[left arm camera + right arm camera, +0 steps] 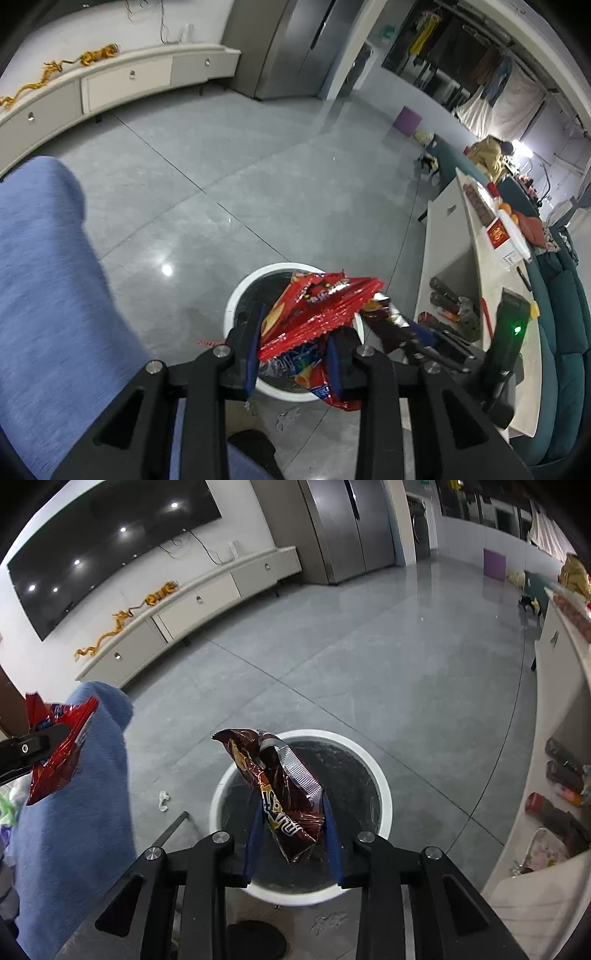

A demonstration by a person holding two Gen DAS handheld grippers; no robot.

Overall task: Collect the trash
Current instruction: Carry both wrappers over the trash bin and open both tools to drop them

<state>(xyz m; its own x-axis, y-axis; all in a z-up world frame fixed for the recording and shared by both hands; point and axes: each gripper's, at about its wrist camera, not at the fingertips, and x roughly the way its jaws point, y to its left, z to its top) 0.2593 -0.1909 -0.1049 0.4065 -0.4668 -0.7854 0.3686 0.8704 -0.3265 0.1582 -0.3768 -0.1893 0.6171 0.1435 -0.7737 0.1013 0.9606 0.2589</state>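
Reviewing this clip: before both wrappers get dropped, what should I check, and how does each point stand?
1. Left claw grips red wrapper: ok.
2. Right claw grips brown wrapper: ok.
3. Brown wrapper over the bin opening: ok.
4. Red wrapper over the opening: cannot tell; the views disagree.
5. Room in bin: ok.
6. Floor trash left: not ok, crumpled paper remains.

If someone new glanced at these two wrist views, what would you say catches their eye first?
Most striking are the two snack bags held over the white trash bin on the grey floor: the left gripper is shut on a bright red snack bag, and the right gripper is shut on a dark brown snack bag. Next comes the blue sleeve at the left, and the golden dragon ornament on the long white cabinet.
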